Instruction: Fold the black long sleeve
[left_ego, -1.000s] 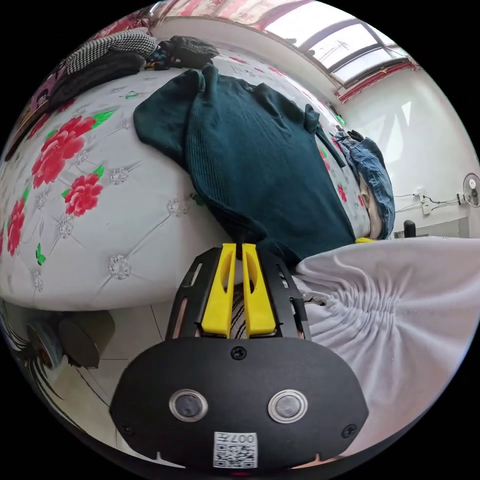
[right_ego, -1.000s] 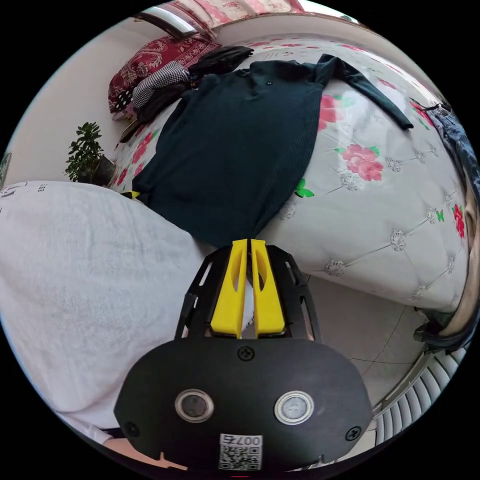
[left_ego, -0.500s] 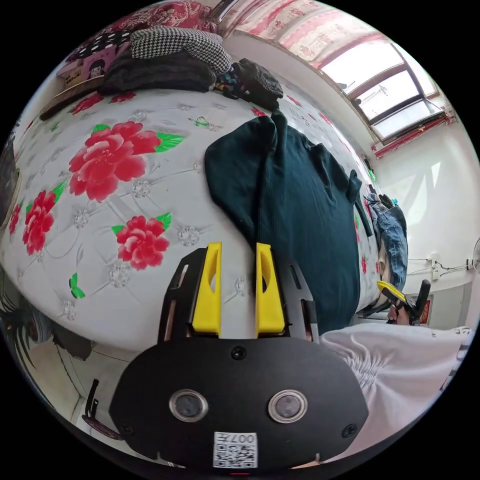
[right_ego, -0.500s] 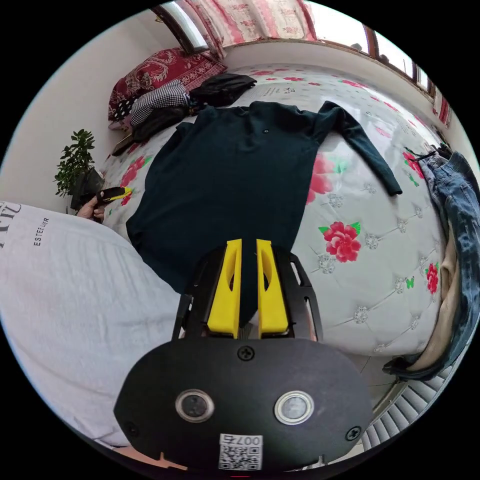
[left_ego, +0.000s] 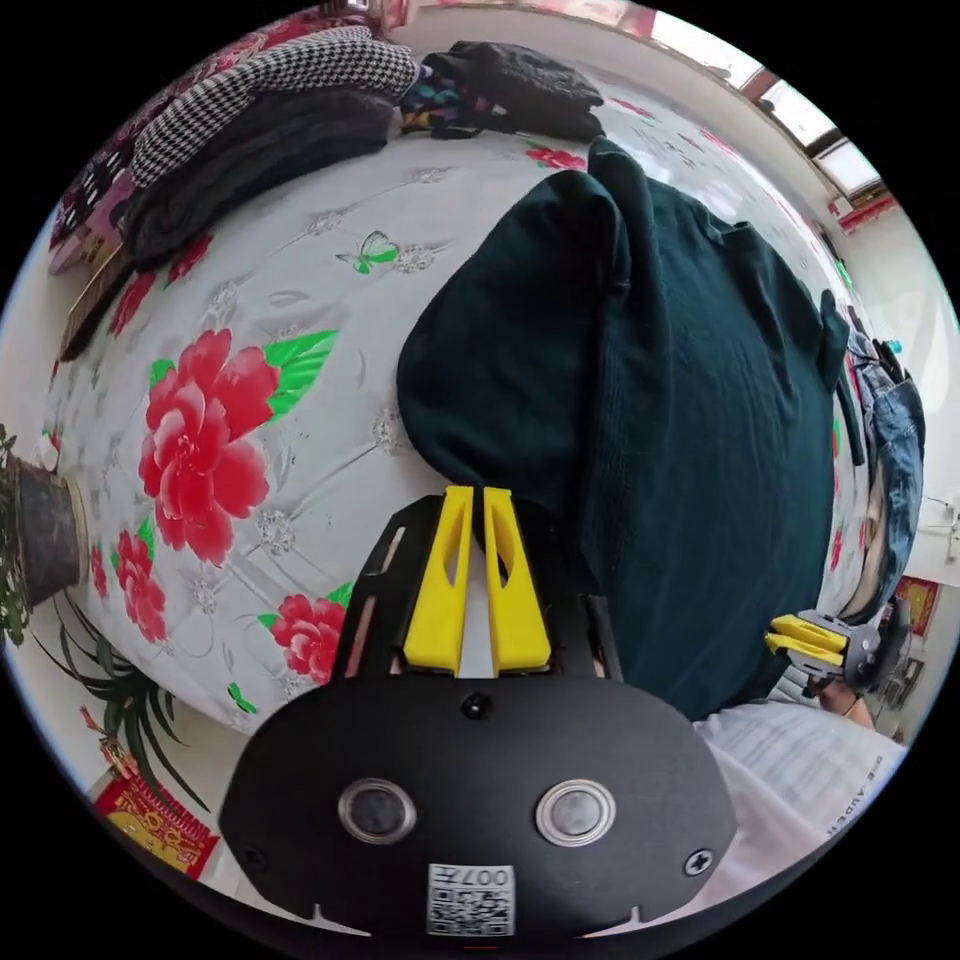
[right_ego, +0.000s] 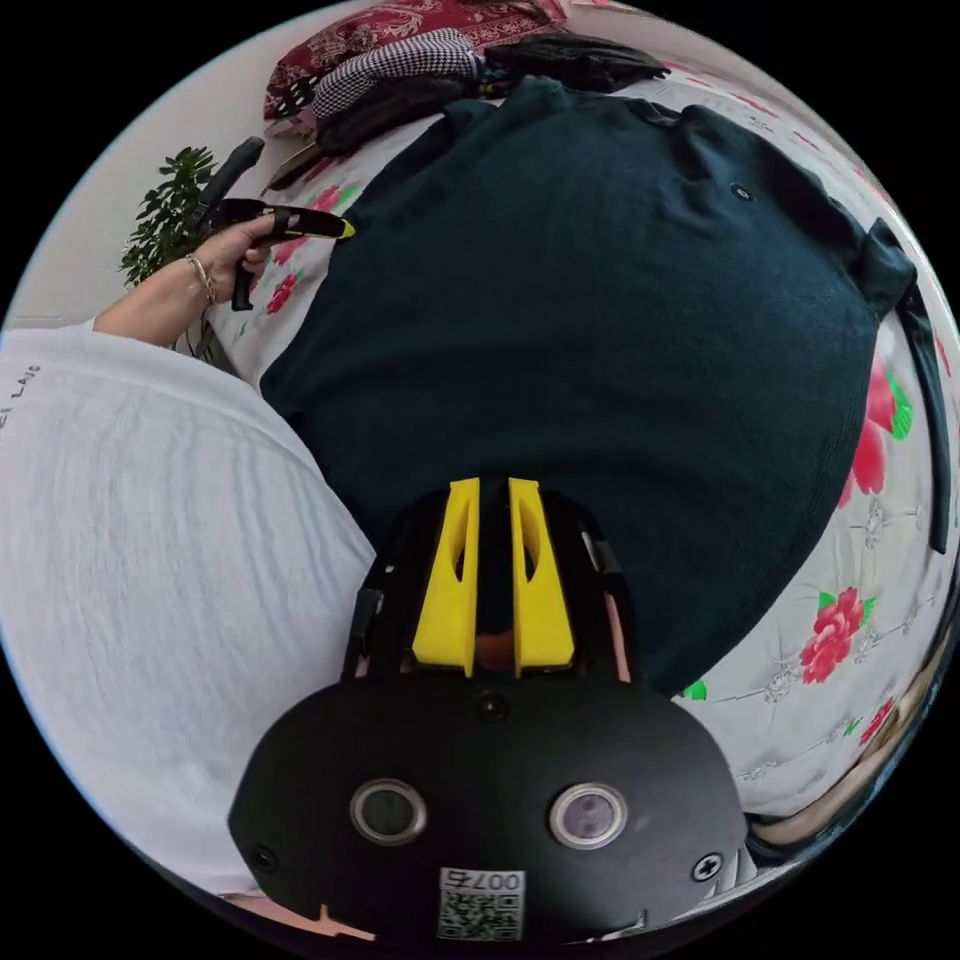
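The dark long-sleeve top (left_ego: 690, 400) lies flat on the floral bed cover (left_ego: 250, 330), front up, seen also in the right gripper view (right_ego: 600, 330). One sleeve (left_ego: 500, 350) is bunched against the body's side. My left gripper (left_ego: 478, 495) is shut on the end of that sleeve, and a hand holds the left gripper (right_ego: 320, 226) at the garment's edge. The other sleeve (right_ego: 930, 400) trails off to the side. My right gripper (right_ego: 494, 487) hovers over the hem with its jaws slightly open, dark cloth behind the gap; the right gripper (left_ego: 800, 640) sits near the hem corner.
A checked garment (left_ego: 280, 80) and dark clothes (left_ego: 520, 80) are piled at the bed's head. Jeans (left_ego: 895, 430) lie at the far side. A potted plant (right_ego: 170, 200) stands beside the bed. The person's white shirt (right_ego: 130, 600) is close on one side.
Both grippers let go of the hem and opened. The left one has moved along the side and shut on the sleeve end; the right one stays slightly open, lower over the hem.
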